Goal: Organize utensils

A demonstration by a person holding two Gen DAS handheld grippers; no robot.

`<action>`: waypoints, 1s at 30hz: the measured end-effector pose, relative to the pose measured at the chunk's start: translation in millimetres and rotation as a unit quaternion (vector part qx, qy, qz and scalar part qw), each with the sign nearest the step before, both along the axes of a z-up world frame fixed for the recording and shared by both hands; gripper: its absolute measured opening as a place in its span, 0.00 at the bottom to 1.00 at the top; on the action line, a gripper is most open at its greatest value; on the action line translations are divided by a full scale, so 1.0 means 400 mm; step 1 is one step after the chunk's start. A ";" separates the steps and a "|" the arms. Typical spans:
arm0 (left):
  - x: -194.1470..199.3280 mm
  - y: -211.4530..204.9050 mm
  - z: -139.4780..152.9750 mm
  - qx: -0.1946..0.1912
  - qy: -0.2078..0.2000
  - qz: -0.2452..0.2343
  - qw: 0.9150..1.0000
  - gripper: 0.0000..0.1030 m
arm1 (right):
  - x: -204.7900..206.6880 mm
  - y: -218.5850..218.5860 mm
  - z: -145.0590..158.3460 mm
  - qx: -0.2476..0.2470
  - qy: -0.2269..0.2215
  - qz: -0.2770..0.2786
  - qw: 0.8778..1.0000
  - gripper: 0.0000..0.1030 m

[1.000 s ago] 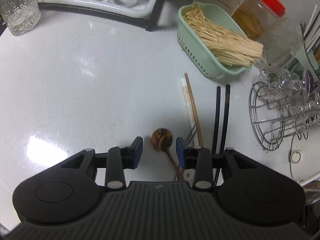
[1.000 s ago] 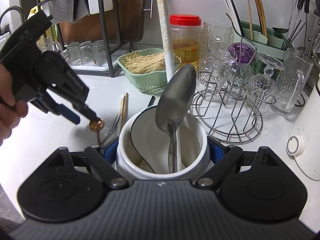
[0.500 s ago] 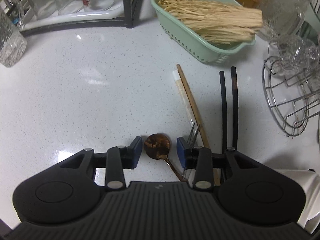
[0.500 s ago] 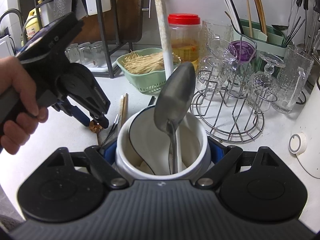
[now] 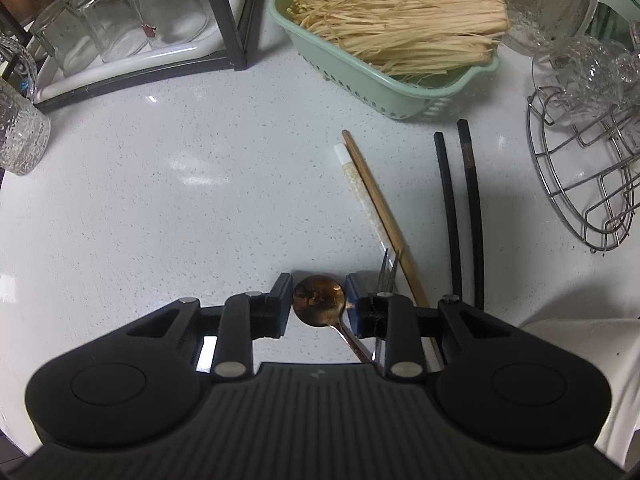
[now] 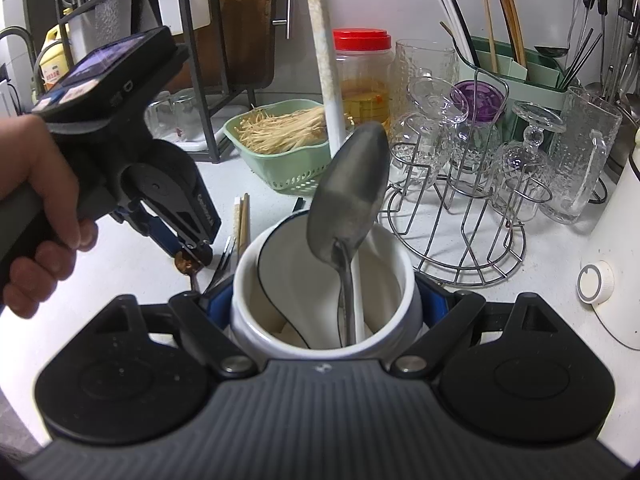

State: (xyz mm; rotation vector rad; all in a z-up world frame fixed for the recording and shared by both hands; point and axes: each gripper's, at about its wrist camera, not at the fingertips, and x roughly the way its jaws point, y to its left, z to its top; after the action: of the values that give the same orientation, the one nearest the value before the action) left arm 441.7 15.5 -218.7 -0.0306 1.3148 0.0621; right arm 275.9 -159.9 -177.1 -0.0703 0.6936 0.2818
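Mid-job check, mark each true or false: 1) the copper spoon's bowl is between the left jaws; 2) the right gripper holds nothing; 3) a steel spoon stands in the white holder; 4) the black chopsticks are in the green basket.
1) True: the small copper-coloured spoon lies with its bowl between the closing left gripper jaws.
2) False: the right gripper clamps the white ceramic utensil holder.
3) True: the large steel spoon stands inside.
4) False: the two black chopsticks lie on the white countertop.
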 end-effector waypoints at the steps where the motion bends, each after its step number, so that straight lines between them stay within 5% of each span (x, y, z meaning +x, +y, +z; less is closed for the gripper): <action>1: -0.005 0.006 0.000 -0.005 -0.001 0.001 1.000 0.32 | 0.000 0.000 0.000 -0.001 0.000 0.000 1.000 0.87; 14: -0.089 0.085 0.053 -0.058 -0.042 0.024 0.997 0.31 | 0.003 0.005 0.002 -0.013 0.002 0.001 1.000 0.88; 30: -0.217 0.027 0.211 -0.061 -0.142 -0.059 0.986 0.30 | 0.006 0.005 0.003 -0.013 0.006 0.006 1.000 0.87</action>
State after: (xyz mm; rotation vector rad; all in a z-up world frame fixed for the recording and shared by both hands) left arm 354.8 26.1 -134.2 -0.0627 1.0316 -0.1207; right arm 278.3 -157.7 -176.0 -0.0977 0.7085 0.2841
